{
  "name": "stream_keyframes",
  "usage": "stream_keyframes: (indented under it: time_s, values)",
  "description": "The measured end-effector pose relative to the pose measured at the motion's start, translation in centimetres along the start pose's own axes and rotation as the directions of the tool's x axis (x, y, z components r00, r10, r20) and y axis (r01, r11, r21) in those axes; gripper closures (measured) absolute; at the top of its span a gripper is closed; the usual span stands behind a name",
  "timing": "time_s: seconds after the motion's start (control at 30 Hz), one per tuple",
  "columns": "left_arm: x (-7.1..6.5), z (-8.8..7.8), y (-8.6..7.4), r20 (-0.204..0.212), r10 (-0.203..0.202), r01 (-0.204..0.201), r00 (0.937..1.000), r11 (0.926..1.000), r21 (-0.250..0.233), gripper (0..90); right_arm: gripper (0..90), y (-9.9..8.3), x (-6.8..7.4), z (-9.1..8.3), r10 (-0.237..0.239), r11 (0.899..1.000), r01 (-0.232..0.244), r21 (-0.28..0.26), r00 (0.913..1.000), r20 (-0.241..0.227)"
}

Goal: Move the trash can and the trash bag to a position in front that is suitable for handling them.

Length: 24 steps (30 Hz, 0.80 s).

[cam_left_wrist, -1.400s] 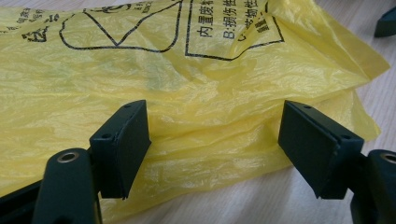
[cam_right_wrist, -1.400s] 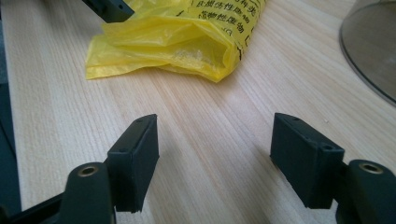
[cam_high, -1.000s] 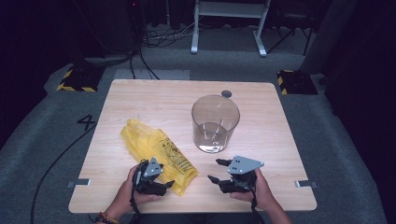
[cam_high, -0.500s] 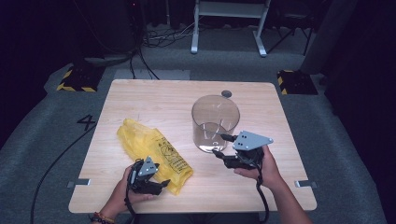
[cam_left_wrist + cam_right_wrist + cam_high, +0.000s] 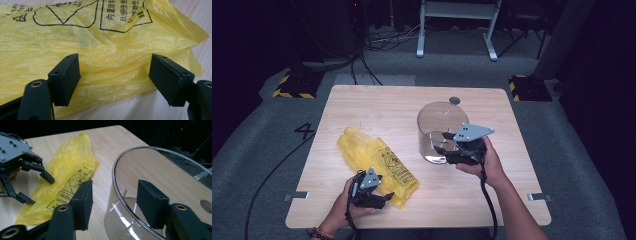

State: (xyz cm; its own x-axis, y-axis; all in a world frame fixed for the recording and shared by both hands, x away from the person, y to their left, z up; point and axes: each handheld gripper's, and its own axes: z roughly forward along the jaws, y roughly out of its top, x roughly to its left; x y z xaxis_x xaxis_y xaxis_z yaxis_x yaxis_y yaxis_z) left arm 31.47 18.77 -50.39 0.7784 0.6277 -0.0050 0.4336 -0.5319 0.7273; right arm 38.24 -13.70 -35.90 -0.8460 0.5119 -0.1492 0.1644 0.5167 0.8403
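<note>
A crumpled yellow plastic bag (image 5: 374, 160) with black print lies on the left half of the wooden table (image 5: 362, 110). My left gripper (image 5: 384, 196) rests at the bag's near right end. It stands open, and the bag (image 5: 100, 45) lies between and beyond its pads without touching them. A clear round container (image 5: 439, 125) stands upright at centre right. My right gripper (image 5: 441, 144) is raised at its near rim. One jaw is outside the container wall (image 5: 117, 220) and one inside, and the jaws have just been closing. Neither pad presses the wall.
A small dark round hole (image 5: 454, 100) sits in the tabletop behind the container. A cable trails from the right hand over the front edge. On the floor are a white metal frame (image 5: 457, 30), striped blocks (image 5: 292, 85) and a painted 4 (image 5: 305, 131).
The right hand rose from the front of the table and moved forward to the container's rim, its jaws narrowing. The left hand and the bag stayed put.
</note>
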Motion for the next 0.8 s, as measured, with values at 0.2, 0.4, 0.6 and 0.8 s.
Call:
stream_keyframes:
  time_s: [0.2, 0.4, 0.6, 0.8]
  values:
    - [0.0, 0.0, 0.0, 0.0, 0.0, 0.0, 1.0, 1.0, 0.0, 25.0, 62.9, 0.1, -0.6, 1.3, -0.007, 0.998, 0.009, 0.068, 0.9994, -0.035]
    - [0.0, 0.0, 0.0, 0.0, 0.0, 0.0, 1.0, 1.0, 0.0, 25.0, 68.4, 0.6, -1.2, 2.6, -0.012, 0.988, 0.02, 0.155, 0.9986, -0.052]
    - [0.0, 0.0, 0.0, 0.0, 0.0, 0.0, 1.0, 1.0, 0.0, 25.0, 78.5, 1.4, -1.9, 3.5, -0.008, 0.976, 0.03, 0.214, 0.9945, -0.104]
    - [0.0, 0.0, 0.0, 0.0, 0.0, 0.0, 1.0, 1.0, 0.0, 25.0, 83.4, 2.0, -1.7, 3.7, -0.014, 0.969, 0.053, 0.242, 0.9872, -0.159]
